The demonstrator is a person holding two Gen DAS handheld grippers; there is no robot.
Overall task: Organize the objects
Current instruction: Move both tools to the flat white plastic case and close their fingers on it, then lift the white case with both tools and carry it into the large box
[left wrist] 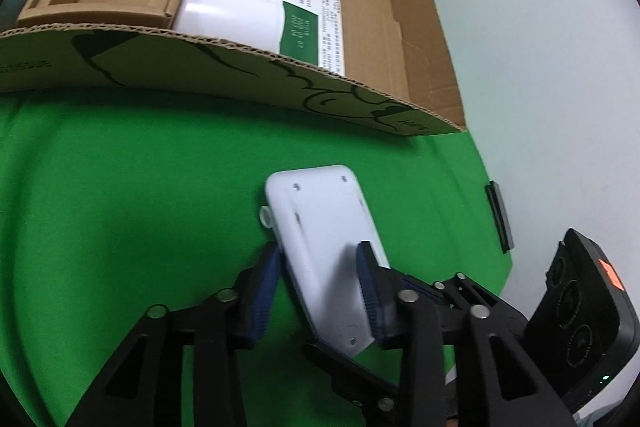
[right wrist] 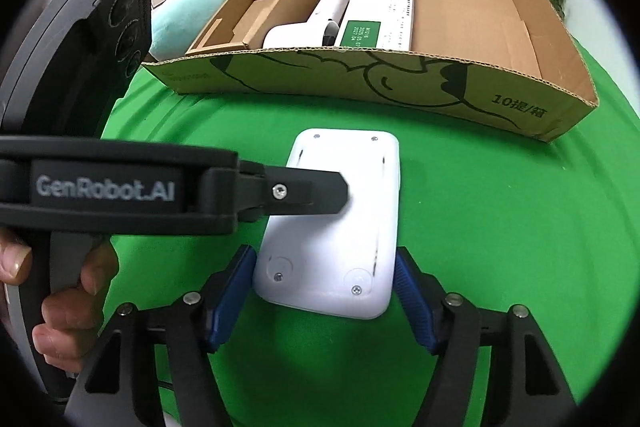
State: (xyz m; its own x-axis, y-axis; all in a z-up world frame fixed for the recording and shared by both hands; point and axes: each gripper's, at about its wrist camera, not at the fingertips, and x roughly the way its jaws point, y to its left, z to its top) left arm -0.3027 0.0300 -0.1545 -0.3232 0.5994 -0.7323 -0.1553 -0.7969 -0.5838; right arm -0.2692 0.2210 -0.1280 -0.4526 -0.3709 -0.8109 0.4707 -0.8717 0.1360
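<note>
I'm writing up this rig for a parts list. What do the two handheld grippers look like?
Both are black plastic frames with silver bolts and ribbed blue pads. The left gripper, seen from the right wrist view, has a black body printed "GenRobot.AI" in pale lettering, a pistol-style handle, and a black housing with three round lenses. The right gripper shows the same build.

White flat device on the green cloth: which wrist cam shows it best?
Right wrist. The white device lies nearly whole, four screws and both long edges visible, only one dark gripper finger crossing it. Left wrist shows it foreshortened, with blue pads covering its near end.
</note>
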